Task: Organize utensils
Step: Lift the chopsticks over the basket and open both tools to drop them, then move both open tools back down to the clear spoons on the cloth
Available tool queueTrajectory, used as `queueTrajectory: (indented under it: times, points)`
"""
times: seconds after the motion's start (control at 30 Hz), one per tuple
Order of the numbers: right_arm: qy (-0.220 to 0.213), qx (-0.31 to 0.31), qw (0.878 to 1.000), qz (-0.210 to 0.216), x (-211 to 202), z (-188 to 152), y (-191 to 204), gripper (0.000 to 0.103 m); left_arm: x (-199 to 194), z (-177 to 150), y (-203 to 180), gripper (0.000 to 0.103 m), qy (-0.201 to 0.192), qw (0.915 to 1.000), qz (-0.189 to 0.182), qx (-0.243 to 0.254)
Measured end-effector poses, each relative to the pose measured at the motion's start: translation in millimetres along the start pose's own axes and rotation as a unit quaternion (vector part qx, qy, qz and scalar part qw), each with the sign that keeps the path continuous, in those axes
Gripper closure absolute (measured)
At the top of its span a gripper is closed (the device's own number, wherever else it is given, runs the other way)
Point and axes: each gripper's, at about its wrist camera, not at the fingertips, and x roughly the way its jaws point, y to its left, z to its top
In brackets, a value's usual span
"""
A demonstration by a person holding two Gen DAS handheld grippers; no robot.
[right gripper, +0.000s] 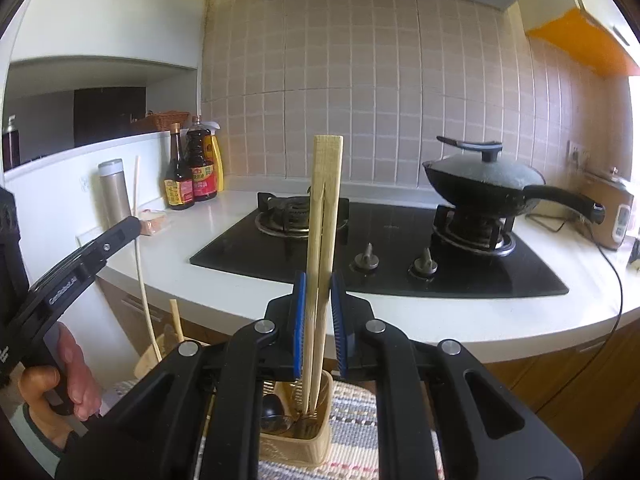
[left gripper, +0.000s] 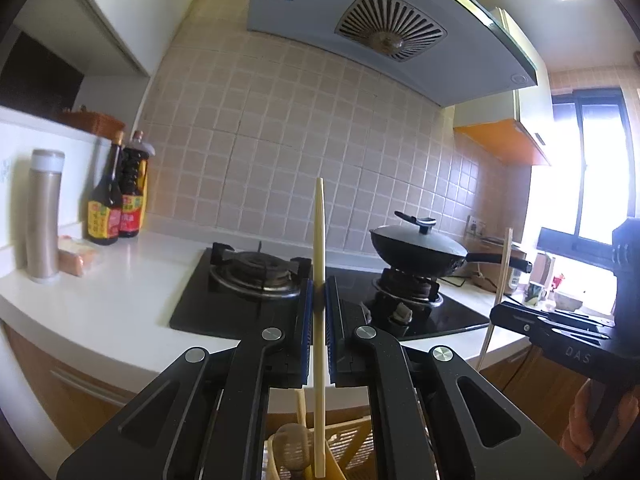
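Observation:
My left gripper (left gripper: 319, 298) is shut on a pale chopstick (left gripper: 319, 240) that stands upright, its lower end reaching into a yellow utensil holder (left gripper: 352, 444) below, beside a wooden spoon (left gripper: 292, 446). My right gripper (right gripper: 319, 296) is shut on a pair of wooden chopsticks (right gripper: 326, 200), held upright with their tips down in a woven utensil basket (right gripper: 296, 446) that holds dark spoons. The left gripper shows at the left of the right wrist view (right gripper: 134, 226) with its chopstick (right gripper: 141, 272). The right gripper's body (left gripper: 560, 328) and its chopsticks (left gripper: 502, 276) show at the right of the left wrist view.
A black gas hob (right gripper: 400, 256) sits in the white counter (right gripper: 216, 240), with a lidded wok (right gripper: 484, 184) on the right burner. Sauce bottles (right gripper: 192, 176) and a steel flask (right gripper: 114, 192) stand at the left. A striped mat (right gripper: 360, 416) lies under the basket. A rice cooker (right gripper: 612, 208) stands at the right.

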Motion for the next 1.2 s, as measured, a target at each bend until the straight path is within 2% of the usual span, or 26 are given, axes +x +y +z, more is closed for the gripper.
queueTrajectory:
  times: [0.2,0.37,0.43,0.53,0.63,0.67,0.93,1.07,1.2]
  points:
    - [-0.014,-0.021,1.0,-0.002,0.8,-11.8,8.0,0.092,6.4,-14.3,7.7,0.099,0.001,0.9999,-0.005,-0.01]
    - [0.0,-0.016,1.0,0.011,7.1,-20.0,7.3,0.092,1.1,-21.4,4.7,0.097,0.003,0.9999,-0.014,0.005]
    - [0.021,-0.004,0.999,0.03,11.2,-23.0,3.4,0.092,-1.8,-23.2,2.3,0.083,0.011,0.9997,-0.014,0.014]
    - [0.035,0.013,0.999,0.037,10.7,-27.0,-2.9,0.091,-9.1,-24.8,0.6,0.078,0.017,0.9996,-0.011,0.022]
    - [0.054,0.033,0.996,0.057,5.3,-30.1,-9.7,0.081,-25.7,-23.0,1.2,0.066,0.02,0.9995,-0.013,0.02]
    - [0.059,0.039,0.996,0.063,1.5,-31.2,-11.6,0.08,-30.2,-22.1,1.1,0.062,0.02,0.9995,-0.014,0.019]
    - [0.08,0.061,0.992,0.079,-40.1,-34.3,-17.0,0.08,-73.9,-7.3,-11.5,0.061,0.03,0.9986,-0.041,0.014]
    - [0.089,0.05,0.992,0.074,-65.6,-36.1,-10.8,0.08,-99.8,-1.4,-28.9,0.06,0.032,0.9978,-0.048,0.033]
    - [0.106,0.046,0.99,0.082,-88.7,-45.8,-5.9,0.077,-124.2,-4.6,-44.8,0.056,0.046,0.9959,-0.056,0.053]
